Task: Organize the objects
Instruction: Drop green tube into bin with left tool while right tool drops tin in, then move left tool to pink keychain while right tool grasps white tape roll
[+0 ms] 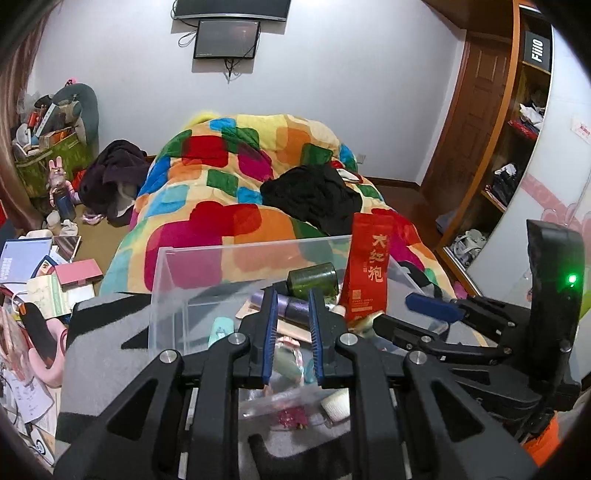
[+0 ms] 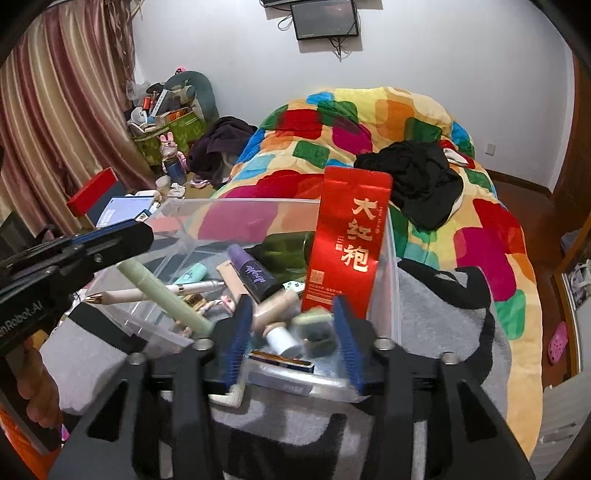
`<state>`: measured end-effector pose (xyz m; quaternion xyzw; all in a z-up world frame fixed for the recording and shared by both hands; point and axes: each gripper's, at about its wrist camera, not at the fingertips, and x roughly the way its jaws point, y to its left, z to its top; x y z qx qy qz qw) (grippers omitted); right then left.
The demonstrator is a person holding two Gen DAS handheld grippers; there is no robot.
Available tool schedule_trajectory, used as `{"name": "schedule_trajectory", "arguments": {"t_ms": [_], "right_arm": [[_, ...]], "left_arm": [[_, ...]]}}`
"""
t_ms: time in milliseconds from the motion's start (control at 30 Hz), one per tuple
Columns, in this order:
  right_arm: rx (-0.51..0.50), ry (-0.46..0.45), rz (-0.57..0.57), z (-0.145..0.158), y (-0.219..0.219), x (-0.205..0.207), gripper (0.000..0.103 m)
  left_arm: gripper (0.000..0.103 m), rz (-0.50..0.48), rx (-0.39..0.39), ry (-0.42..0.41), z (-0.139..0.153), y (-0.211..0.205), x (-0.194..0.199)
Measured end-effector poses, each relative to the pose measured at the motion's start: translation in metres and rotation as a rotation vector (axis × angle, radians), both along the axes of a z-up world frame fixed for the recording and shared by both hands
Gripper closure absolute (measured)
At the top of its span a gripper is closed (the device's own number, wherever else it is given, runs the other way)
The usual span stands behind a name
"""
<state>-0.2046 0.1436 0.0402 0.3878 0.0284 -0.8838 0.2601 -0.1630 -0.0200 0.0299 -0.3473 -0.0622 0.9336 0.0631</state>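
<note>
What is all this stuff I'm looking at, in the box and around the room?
clear plastic box: one, see-through, on a grey and black blanket at the foot of the bed
red tea packet: one, red with gold characters, upright in the box's right side
dark green jar: one, lying in the box, far side
purple tube: one, lying in the box
pale green tube: one, leaning over the box's left wall
patchwork quilt: one, many colours, on the bed
black clothing: one heap, on the quilt
wall screen: one, dark, on the white wall
left gripper: black with blue pads, nearly shut, nothing held
right gripper: same, open over the box
</note>
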Motion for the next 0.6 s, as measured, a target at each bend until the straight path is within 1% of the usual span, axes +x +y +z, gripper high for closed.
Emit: {"name": "schedule_trajectory", "arguments": {"t_ms": [67,133,200,267,333,467,600], "right_arm": [[-0.003,0.024,0.003,0.006,0.002,0.007,0.050],[-0.005,0.047,0.016,0.012,0.003,0.016,0.050],[-0.012,0.059,0.031,0.016,0.004,0.024,0.050],[-0.020,0.064,0.046,0.018,0.005,0.033,0.050],[-0.022,0.064,0.063,0.017,0.004,0.041,0.050],[-0.018,0.043,0.094,0.007,-0.001,0.053,0.050],[0.021,0.012,0.113,-0.010,-0.014,0.058,0.050]], "left_arm": [[0.087,-0.008,0.008,0.005,0.003,-0.001,0.005],[0.080,-0.011,0.002,0.022,0.008,0.000,0.016],[0.068,-0.008,-0.005,0.038,0.012,0.001,0.024],[0.062,-0.008,-0.012,0.058,0.016,0.001,0.034],[0.059,-0.009,-0.018,0.069,0.017,0.000,0.043],[0.050,-0.008,-0.038,0.073,0.014,-0.002,0.061],[0.049,-0.009,-0.057,0.040,0.000,-0.006,0.076]]}}
